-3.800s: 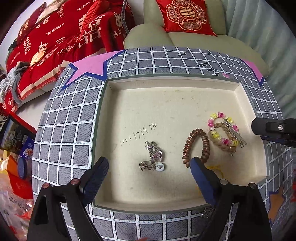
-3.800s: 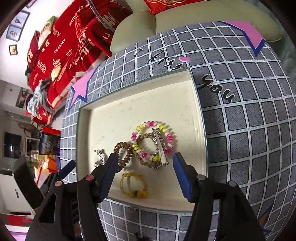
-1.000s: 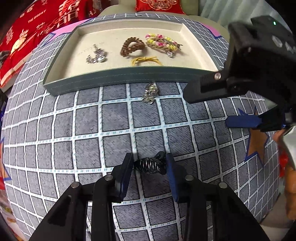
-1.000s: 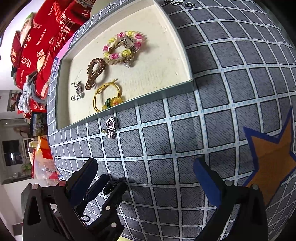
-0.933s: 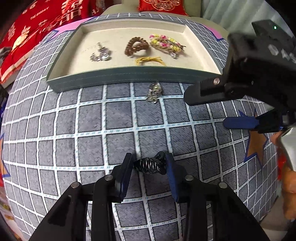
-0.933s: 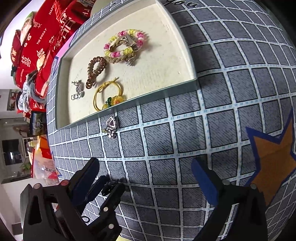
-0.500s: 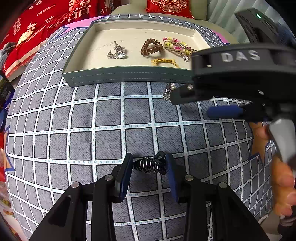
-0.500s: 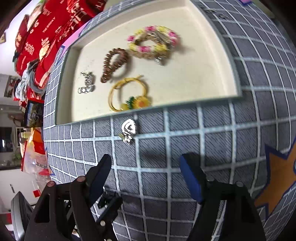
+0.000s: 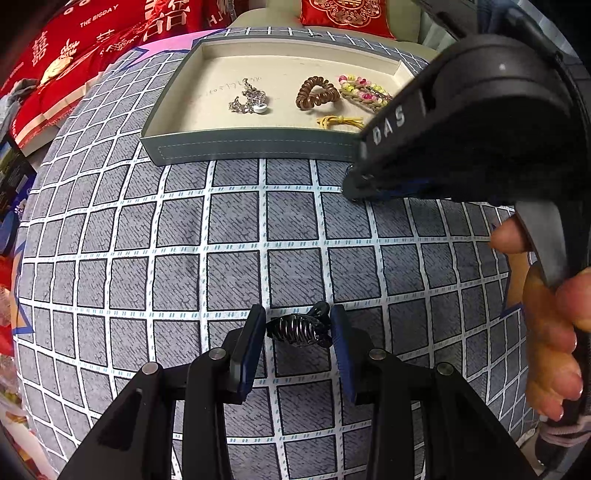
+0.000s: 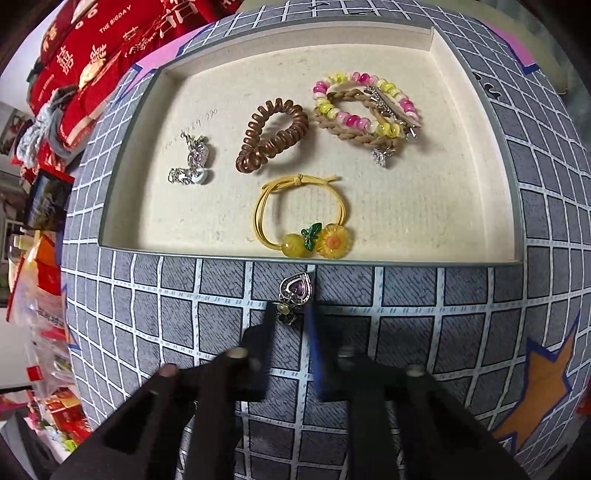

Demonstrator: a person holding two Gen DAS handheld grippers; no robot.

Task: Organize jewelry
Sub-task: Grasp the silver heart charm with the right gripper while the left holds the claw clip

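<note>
Right gripper (image 10: 290, 317) is pinching the heart pendant (image 10: 294, 288) by its lower end only, so we risk it slipping out on lifting.

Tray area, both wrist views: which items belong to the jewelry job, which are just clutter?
Job:
- tray
- heart pendant, at right tongs
- black claw clip, in left tongs
- brown coil tie
- yellow sunflower tie
- beaded bracelets
- silver chain

Lying about:
- red bedding
- red cushion
- packets

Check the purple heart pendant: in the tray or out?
Out. The purple heart pendant lies on the checked cloth just outside the tray, between the right gripper fingertips.
</note>
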